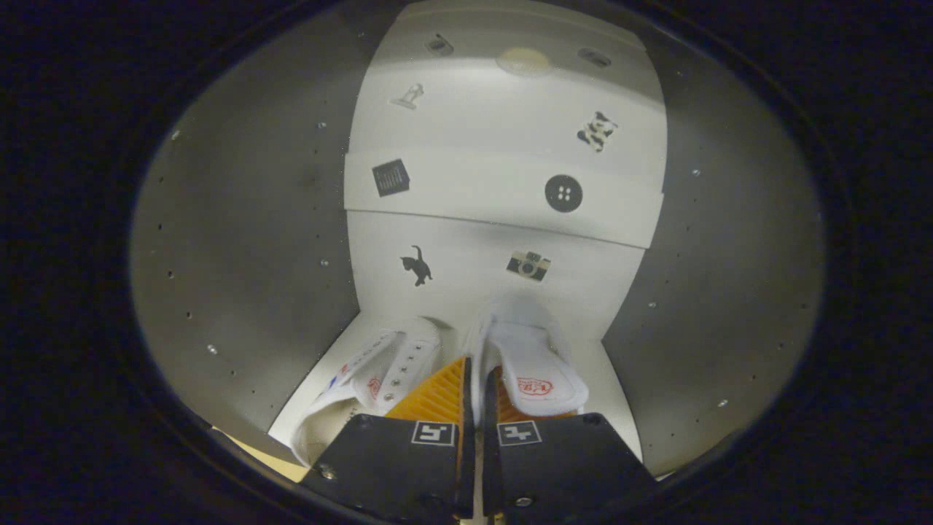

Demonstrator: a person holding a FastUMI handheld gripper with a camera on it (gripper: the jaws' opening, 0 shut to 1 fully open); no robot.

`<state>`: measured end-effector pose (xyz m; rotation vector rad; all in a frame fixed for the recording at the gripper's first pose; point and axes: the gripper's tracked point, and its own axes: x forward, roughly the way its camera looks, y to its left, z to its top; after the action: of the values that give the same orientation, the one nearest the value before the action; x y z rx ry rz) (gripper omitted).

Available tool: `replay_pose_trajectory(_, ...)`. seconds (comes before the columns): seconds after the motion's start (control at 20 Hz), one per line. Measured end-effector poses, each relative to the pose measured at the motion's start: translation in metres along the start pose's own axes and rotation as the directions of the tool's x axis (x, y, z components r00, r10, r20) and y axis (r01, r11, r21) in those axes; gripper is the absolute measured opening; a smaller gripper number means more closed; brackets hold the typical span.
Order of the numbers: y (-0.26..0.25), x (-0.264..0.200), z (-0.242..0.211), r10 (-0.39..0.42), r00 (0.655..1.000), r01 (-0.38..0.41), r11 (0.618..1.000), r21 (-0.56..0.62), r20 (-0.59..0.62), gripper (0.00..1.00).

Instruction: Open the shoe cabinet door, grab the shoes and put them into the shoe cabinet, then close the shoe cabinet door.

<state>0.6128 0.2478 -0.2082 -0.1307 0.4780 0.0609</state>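
Observation:
I am looking into the shoe cabinet (240, 240), grey side walls to either side and a white back panel with small stickers ahead. Two white shoes rest on the cabinet's white bottom shelf (619, 408). The left shoe (379, 372) lies just left of my fingers. The right shoe (536, 364) stands with its tongue up, and my gripper (477, 379) is shut on the inner edge of its collar, a thin strip of white material pinched between both fingers.
A white shelf (503, 197) crosses the cabinet above the shoes, with a higher one (510, 80) beyond. The grey side walls (729, 255) close in on both sides. A pale floor strip (270, 456) shows below the cabinet's front edge.

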Motion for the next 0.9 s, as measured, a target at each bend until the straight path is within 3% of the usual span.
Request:
replay_pose_trajectory(0.3, 0.002, 0.024, -0.02, -0.001, 0.995, 0.009, 0.997, 0.073, -0.101, 0.08)
replay_pose_trajectory(0.65, -0.002, 0.023, -0.022, -0.027, 0.994, 0.039, 0.992, 0.116, -0.103, 0.11)
replay_pose_trajectory(0.9, 0.0, 0.008, -0.022, -0.022, 0.998, 0.029, 0.994, 0.109, -0.064, 0.38)
